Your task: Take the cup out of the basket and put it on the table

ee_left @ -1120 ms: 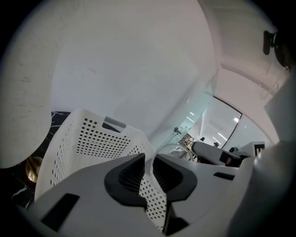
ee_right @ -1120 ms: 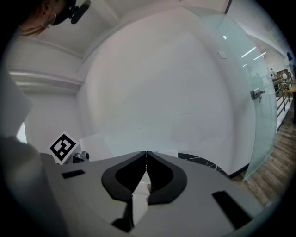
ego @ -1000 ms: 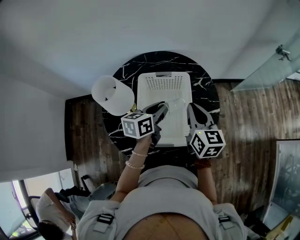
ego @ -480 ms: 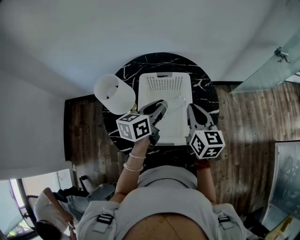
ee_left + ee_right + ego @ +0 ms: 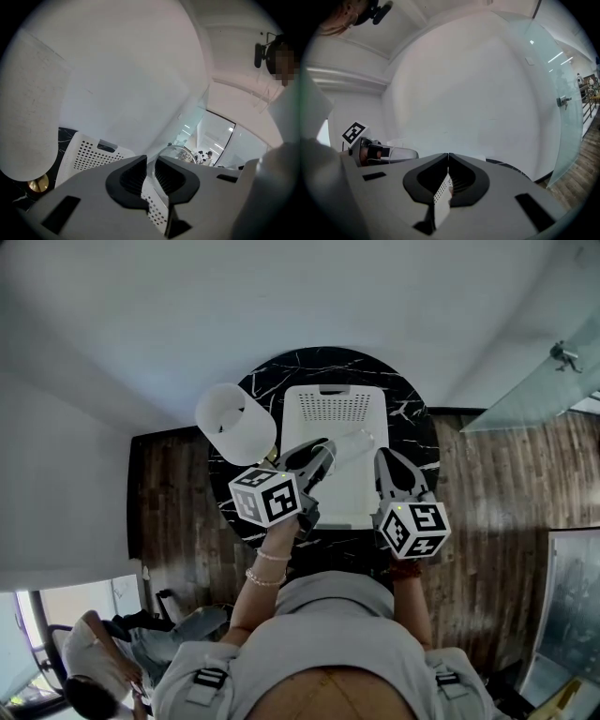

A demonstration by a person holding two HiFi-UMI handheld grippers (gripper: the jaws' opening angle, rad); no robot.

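Basket [image 5: 335, 411] on table [image 5: 413, 424]; cup [image 5: 351, 441] over basket; lamp [image 5: 234, 423] left

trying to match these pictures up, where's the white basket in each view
Head view: the white basket sits mid-picture on the black marble table.
Left gripper view: lower left, its perforated wall beyond the left tool, which grips the glass cup.
Right gripper view: only a perforated strip, pinched in the right tool.
Shared landmark: the table, far left in the left gripper view, a dark arc at right in the right gripper view.
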